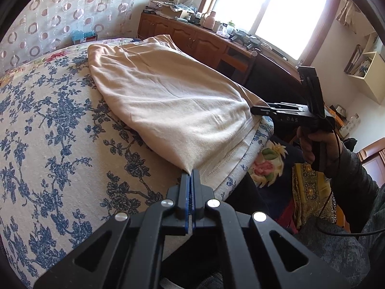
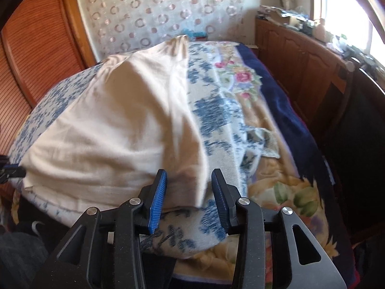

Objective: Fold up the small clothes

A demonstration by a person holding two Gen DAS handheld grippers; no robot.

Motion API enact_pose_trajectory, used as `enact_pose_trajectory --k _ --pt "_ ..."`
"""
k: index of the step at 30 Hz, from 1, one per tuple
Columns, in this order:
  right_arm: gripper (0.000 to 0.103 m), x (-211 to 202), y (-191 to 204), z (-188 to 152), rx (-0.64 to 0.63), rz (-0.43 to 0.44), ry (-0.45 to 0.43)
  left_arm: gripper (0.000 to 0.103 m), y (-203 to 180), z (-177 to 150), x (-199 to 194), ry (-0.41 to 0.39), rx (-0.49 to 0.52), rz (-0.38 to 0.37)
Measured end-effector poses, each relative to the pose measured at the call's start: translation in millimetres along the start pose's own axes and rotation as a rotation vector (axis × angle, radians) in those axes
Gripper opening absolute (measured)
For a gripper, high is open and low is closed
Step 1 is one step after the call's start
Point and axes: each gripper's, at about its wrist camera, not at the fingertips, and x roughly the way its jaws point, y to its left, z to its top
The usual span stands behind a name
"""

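Two grippers work the near edge: the left gripper (image 1: 191, 175) is clamped on a corner of the cream garment (image 1: 168, 101), while the right gripper (image 2: 189, 185) stands partly open, pads clear of the cloth corner between them. The garment lies across the floral bed (image 1: 53, 125). Keep the left pinch firm and lay the edges level, so the fold lands square.

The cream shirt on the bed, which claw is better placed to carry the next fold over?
Left. The left claw is shut on a corner of the cream shirt, while the right claw stands open with the cloth's edge loose between its pads.
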Motion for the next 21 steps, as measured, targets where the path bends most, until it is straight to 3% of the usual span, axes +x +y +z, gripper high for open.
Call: enact_pose_trajectory --k 2,4,6,8,11,15,21 --pt "0.038 0.4 5.2 -0.4 -0.020 0.006 0.010 0.000 0.6 0.6 0.8 -0.002 -0.002 -0.001" --pt "0.030 1.4 8.2 -0.5 -0.030 0.009 0.011 0.000 1.0 1.0 0.7 -0.006 -0.003 -0.005" --pt "0.014 2.3 9.4 0.0 -0.033 0.024 0.011 0.000 2.4 2.4 -0.2 -0.021 -0.015 0.003" --pt "0.007 3.0 6.2 1.1 0.001 0.091 0.011 0.000 5.7 5.3 -3.9 -0.046 -0.034 0.006" --pt "0.006 0.1 5.8 2.7 0.010 0.129 -0.021 0.000 7.5 13.0 -15.3 -0.097 -0.044 0.005" --pt "0.005 -21.6 3.6 17.1 0.056 0.161 -0.134 0.000 10.3 32.6 -32.3 -0.173 -0.047 0.010" --pt "0.005 -45.1 13.5 82.7 0.010 0.178 -0.289 0.000 30.9 87.8 -45.4 -0.266 -0.053 0.029"
